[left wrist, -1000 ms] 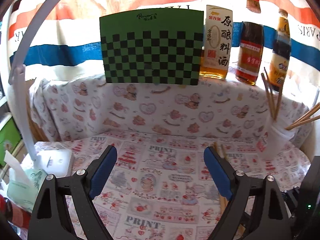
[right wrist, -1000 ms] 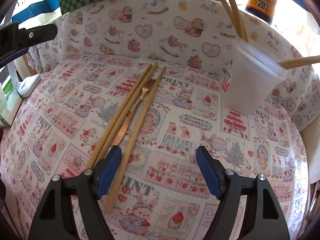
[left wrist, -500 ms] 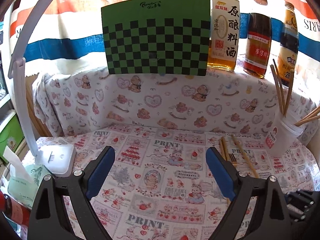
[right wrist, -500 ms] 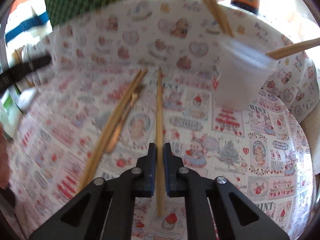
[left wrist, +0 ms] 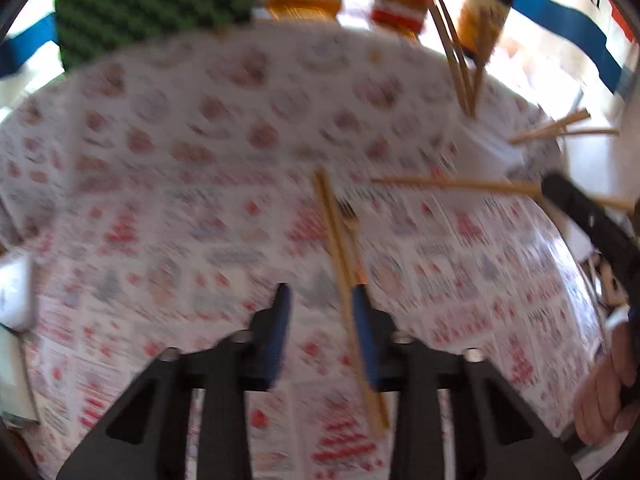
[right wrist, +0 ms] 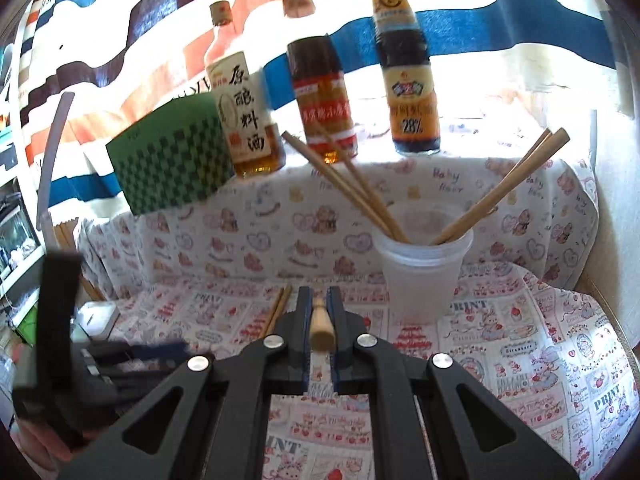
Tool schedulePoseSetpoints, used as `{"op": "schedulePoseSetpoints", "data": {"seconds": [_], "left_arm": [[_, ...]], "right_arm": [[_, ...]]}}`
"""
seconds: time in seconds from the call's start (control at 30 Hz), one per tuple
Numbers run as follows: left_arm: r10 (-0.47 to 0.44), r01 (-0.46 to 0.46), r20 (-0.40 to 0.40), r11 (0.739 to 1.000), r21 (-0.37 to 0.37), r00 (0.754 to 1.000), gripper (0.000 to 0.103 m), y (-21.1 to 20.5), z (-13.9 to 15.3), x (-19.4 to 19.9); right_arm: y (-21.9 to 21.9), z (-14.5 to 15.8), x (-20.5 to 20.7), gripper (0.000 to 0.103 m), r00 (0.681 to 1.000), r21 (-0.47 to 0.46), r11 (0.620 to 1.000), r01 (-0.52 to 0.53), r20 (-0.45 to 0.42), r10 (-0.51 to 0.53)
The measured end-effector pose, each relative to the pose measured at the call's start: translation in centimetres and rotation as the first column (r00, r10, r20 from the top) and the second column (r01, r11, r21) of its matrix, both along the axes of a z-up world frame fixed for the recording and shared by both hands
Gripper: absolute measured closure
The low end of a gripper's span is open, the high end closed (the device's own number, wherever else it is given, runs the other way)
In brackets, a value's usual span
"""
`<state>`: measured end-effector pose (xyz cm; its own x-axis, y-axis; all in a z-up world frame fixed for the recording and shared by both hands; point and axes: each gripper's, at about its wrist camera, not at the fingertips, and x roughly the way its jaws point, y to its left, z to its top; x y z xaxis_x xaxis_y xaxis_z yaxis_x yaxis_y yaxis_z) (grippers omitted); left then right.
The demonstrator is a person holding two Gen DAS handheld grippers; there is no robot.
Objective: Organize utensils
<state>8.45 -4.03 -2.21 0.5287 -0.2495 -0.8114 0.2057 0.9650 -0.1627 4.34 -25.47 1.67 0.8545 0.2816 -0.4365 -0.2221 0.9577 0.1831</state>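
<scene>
My right gripper (right wrist: 319,303) is shut on a wooden chopstick (right wrist: 322,322), held up off the patterned cloth to the left of the translucent cup (right wrist: 420,272), which holds several chopsticks (right wrist: 348,184). In the blurred left wrist view that held chopstick (left wrist: 452,184) lies level in the air beside the cup (left wrist: 488,152). My left gripper (left wrist: 320,300) is partly closed and low over the cloth. A pair of chopsticks (left wrist: 340,256) and a fork (left wrist: 348,216) lie on the cloth, the chopsticks running along the inner side of its right finger (left wrist: 366,336). Nothing is gripped there.
Three sauce bottles (right wrist: 320,92) and a green checkered board (right wrist: 172,164) stand on the ledge behind. A white box (right wrist: 96,316) sits at the left edge of the cloth. The left gripper's body (right wrist: 56,320) is at the left in the right wrist view.
My right gripper lifted the chopstick off the cloth and turned up toward the cup. My left gripper dropped toward the remaining chopsticks and its fingers narrowed.
</scene>
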Motion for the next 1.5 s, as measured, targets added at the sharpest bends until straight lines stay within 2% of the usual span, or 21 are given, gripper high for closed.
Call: {"op": "schedulePoseSetpoints", "data": {"seconds": [0.1, 0.2, 0.27, 0.37, 0.53, 0.7, 0.9, 0.97, 1.0, 1.1, 1.17, 1.3, 1.5], "left_arm": [[-0.03, 0.029, -0.044, 0.999, -0.023, 0.999, 0.083, -0.9, -0.8, -0.1], [-0.052, 0.051, -0.058, 0.999, -0.01, 0.997, 0.083, -1.6, -1.2, -0.3], [-0.063, 0.064, -0.061, 0.998, 0.023, 0.996, 0.083, -2.3, -1.5, -0.7], [-0.046, 0.051, -0.059, 0.995, 0.085, 0.997, 0.083, -2.9, -2.0, -0.5], [-0.035, 0.04, -0.058, 0.996, 0.086, 0.998, 0.083, -3.1, -2.2, -0.5], [-0.014, 0.017, -0.02, 0.988, 0.155, 1.0, 0.083, -3.8, -2.5, -0.7], [-0.023, 0.027, -0.023, 0.985, 0.172, 0.999, 0.083, -4.0, -3.0, -0.6], [-0.038, 0.042, -0.033, 0.988, 0.145, 0.999, 0.096, -3.9, -3.1, -0.4], [-0.039, 0.044, -0.039, 0.99, 0.136, 0.998, 0.096, -3.9, -3.1, -0.3], [-0.015, 0.012, 0.026, 0.994, 0.106, 1.0, 0.097, -2.7, -1.7, -0.8], [0.003, -0.013, 0.118, 0.996, 0.084, 0.993, 0.097, -2.2, 0.1, -1.7], [0.023, -0.039, 0.268, 0.998, 0.055, 0.963, 0.097, -1.2, 3.0, -3.3], [0.082, -0.065, 0.395, 0.996, -0.057, 0.915, 0.097, 0.6, 5.8, -4.5]], "right_arm": [[0.0, 0.0, 0.2, 0.096, 1.0, -0.006, 1.0, 0.007, -0.007, -0.007], [0.3, -0.2, 0.3, 0.096, 1.0, -0.017, 1.0, 0.003, -0.015, -0.004], [0.3, -0.4, 0.5, 0.096, 1.0, -0.022, 1.0, -0.001, -0.022, 0.001], [0.4, -0.7, 0.6, 0.096, 1.0, -0.026, 1.0, -0.004, -0.029, 0.003], [0.3, -0.7, 0.6, 0.096, 0.999, -0.026, 1.0, -0.001, -0.033, 0.0], [0.2, -0.9, 0.9, 0.096, 0.999, -0.031, 0.999, 0.013, -0.038, -0.014], [-0.2, -0.7, 0.9, 0.096, 0.999, -0.014, 1.0, 0.025, -0.024, -0.026], [-0.4, -0.5, 0.8, 0.096, 0.999, 0.0, 1.0, 0.026, -0.02, -0.026], [-0.6, -0.5, 0.8, 0.096, 1.0, 0.009, 1.0, 0.025, -0.016, -0.024], [-0.8, -0.2, 0.6, 0.096, 1.0, 0.027, 0.999, 0.02, 0.003, -0.02], [-1.0, 0.0, 0.4, 0.096, 1.0, 0.04, 0.999, 0.022, 0.017, -0.023], [-1.4, 0.5, 0.0, 0.096, 0.999, 0.07, 0.997, 0.017, 0.048, -0.021], [-2.6, 1.5, -0.8, 0.096, 0.994, 0.135, 0.991, 0.012, 0.108, -0.027]]}}
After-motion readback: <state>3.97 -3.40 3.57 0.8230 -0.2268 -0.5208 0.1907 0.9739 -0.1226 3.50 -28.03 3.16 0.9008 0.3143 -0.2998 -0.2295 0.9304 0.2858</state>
